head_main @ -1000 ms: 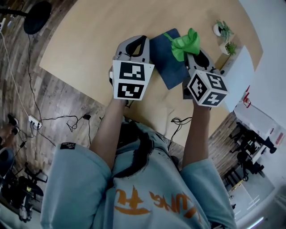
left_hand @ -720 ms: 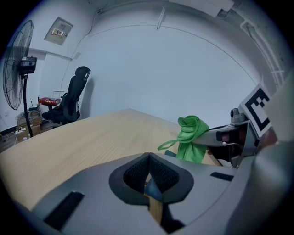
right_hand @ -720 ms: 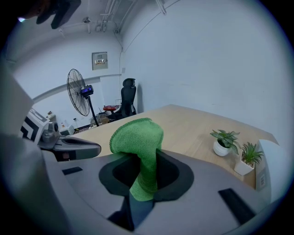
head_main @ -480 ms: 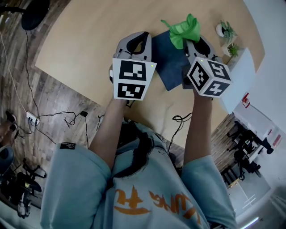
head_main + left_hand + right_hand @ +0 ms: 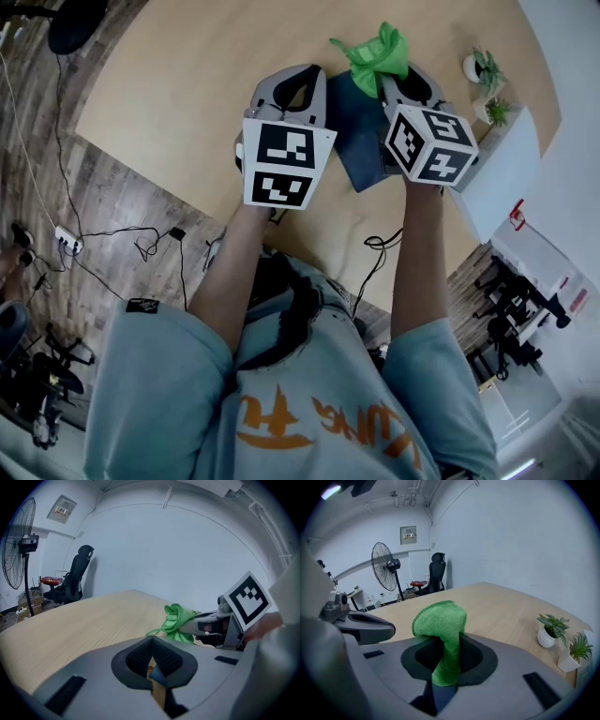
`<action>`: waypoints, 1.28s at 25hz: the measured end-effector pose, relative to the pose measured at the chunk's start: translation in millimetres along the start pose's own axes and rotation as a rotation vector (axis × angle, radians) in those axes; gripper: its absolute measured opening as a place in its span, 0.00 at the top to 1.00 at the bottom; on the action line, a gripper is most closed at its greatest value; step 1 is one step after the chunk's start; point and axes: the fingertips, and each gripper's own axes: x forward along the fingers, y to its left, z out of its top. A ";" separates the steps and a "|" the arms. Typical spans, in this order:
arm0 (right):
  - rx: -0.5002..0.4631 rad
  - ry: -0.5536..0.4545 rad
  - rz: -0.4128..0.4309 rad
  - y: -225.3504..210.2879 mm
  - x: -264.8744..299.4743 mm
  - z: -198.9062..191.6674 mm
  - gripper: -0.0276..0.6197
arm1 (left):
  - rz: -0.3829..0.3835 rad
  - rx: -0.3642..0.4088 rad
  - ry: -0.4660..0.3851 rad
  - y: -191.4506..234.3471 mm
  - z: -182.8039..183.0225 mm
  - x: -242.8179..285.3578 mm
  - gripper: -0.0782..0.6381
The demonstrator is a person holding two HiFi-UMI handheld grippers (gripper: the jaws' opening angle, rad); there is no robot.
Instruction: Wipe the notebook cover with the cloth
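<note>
A dark blue notebook [image 5: 356,131] lies flat on the wooden table [image 5: 187,75], between my two grippers. My right gripper [image 5: 392,77] is shut on a green cloth [image 5: 375,52], which bunches up out of the jaws over the notebook's far edge. In the right gripper view the cloth [image 5: 440,620] stands up between the pads. My left gripper [image 5: 303,73] hovers at the notebook's left side, jaws shut with nothing between them. In the left gripper view the pads [image 5: 140,656] meet, and the cloth [image 5: 177,620] and right gripper [image 5: 190,626] show just beyond to the right.
Two small potted plants [image 5: 483,66] [image 5: 497,111] stand at the table's right end, beside a white board [image 5: 502,178]. A black cable [image 5: 380,248] hangs over the near edge. A floor fan [image 5: 384,562] and an office chair [image 5: 437,571] stand beyond the table.
My right gripper has carried the cloth across the notebook toward its far edge and slightly left. The left gripper has stayed almost where it was.
</note>
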 end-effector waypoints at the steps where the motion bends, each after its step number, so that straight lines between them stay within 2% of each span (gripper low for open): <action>1: -0.010 0.011 -0.004 0.2 1.7 -3.3 0.85 | -0.001 0.000 -0.001 1.0 0.2 0.1 0.87; 13: -0.061 0.071 -0.037 -1.9 2.4 -30.2 0.85 | -0.021 0.016 0.024 -6.1 -9.1 3.9 0.87; 32: -0.011 0.066 -0.061 -11.2 -28.5 -50.0 0.85 | -0.053 0.054 0.053 -22.8 -17.2 2.9 0.87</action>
